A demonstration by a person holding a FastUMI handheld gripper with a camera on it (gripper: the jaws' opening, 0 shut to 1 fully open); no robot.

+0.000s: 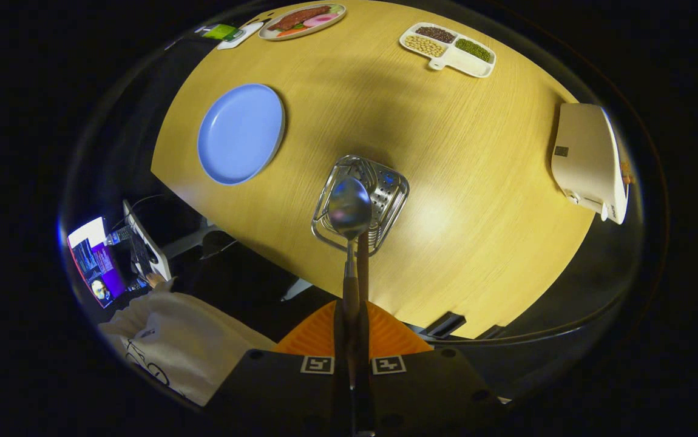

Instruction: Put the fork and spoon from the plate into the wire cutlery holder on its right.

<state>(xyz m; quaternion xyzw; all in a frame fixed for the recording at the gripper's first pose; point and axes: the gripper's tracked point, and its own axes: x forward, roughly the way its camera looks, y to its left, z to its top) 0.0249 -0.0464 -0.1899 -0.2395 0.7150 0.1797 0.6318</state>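
Wooden table (458, 182), light-toned, seen from above in the gripper view, with dark booth floor around it. Item one: gripper (353, 340), orange fingers closed on the handle of the spoon (349, 208), both pressing it at the lower centre of the frame. The spoon's bowl hangs over the wire cutlery holder (393, 203) at frame centre; whether it touches the wire cannot be told. Tines of what appears to be the fork (366, 170) show inside the holder's far side. Item two: blue plate (241, 133), centre left, bare of cutlery. Step in hand, by judgement: placing the spoon, the last of the two pieces. The next move calls for lowering it into a compartment and opening the fingers. Other items: food plate (301, 20) and divided tray of beans (449, 50) along the top, white appliance (589, 161) at right, all well apart from the holder; nothing obstructs.
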